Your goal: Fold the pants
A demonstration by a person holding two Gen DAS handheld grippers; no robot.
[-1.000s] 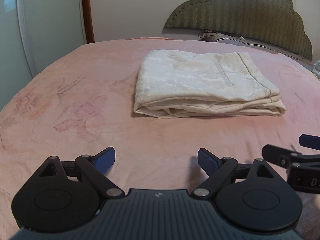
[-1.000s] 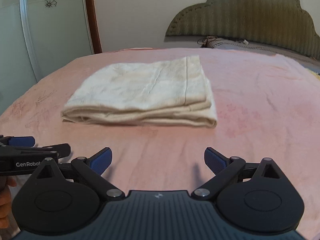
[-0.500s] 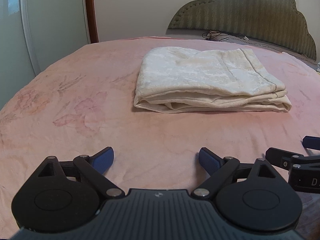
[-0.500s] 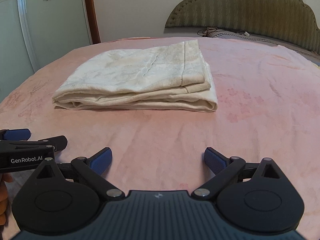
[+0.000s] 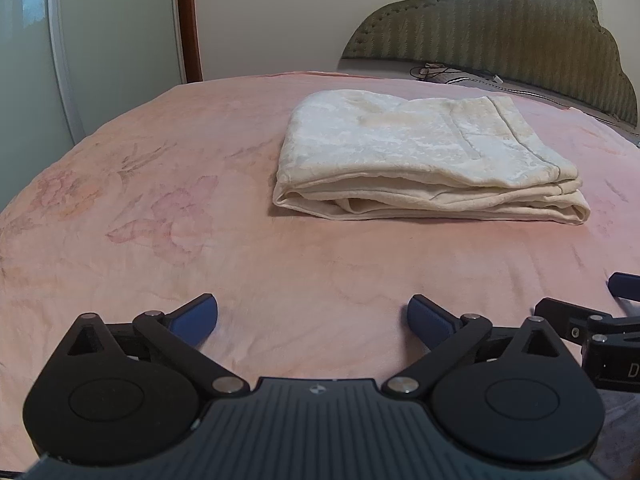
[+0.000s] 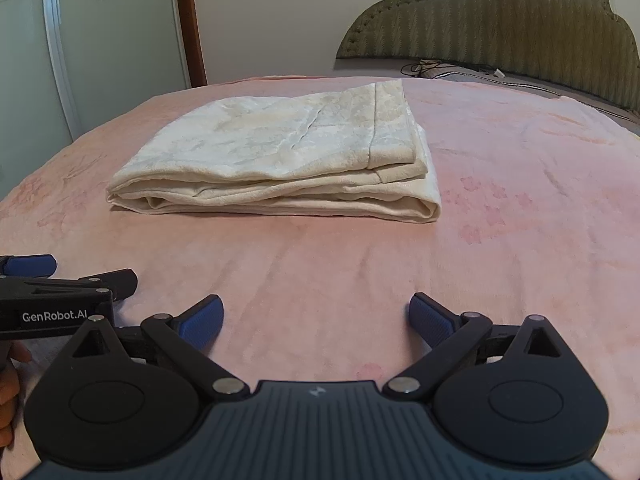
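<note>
Pink bedspread (image 5: 200, 184) carries the cream pants (image 5: 420, 160), folded into a neat stack toward the headboard (image 5: 500, 28) end, well short of every bed edge. Left gripper (image 5: 312, 314), whose jaws have just been opening with nothing between them, and right gripper (image 6: 316, 314) both gape, holding nothing, near the foot edge. With bare bedspread between them and the stack, I judge the main risk a careless reach forward snagging the top layer and undoing the 2 or 3 folds.

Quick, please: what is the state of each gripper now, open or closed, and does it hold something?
Left gripper: open, jaws just opened wider, holding nothing.
Right gripper: open, holding nothing; the folded pants lie apart from both.
</note>
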